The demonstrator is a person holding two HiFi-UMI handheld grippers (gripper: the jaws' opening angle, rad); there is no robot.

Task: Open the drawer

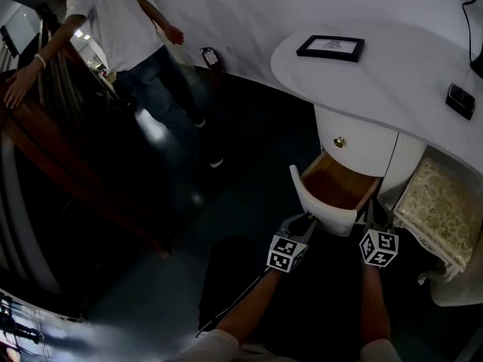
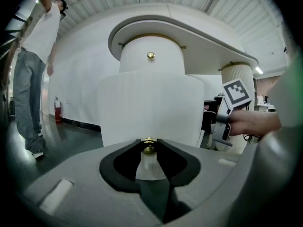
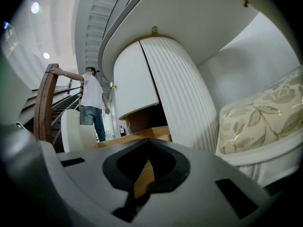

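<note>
While the left gripper (image 1: 303,221) is clenching the small brass knob (image 2: 149,148) on the front of the lower drawer (image 1: 317,200), that drawer is standing well out of the white round desk (image 1: 392,81), its wooden inside showing bare from above. The left jaws are pinching the knob right at their tips, with the white curved front rising just behind them. The right gripper (image 1: 375,217) is hovering just beside the drawer's right side, its jaws drawn together on nothing that I can make out; only the drawer's wooden side wall is showing past them. Above, 1 more drawer (image 1: 355,145) is sitting shut.

By my reading, the pull is in hand and nearing its end, with only 1 gripper doing the work. The next move is calling for a straight draw along the drawer's own run, keeping the pinch firm, because so small and round a knob is likely to slip out if the pull tilts, and then a release.
</note>
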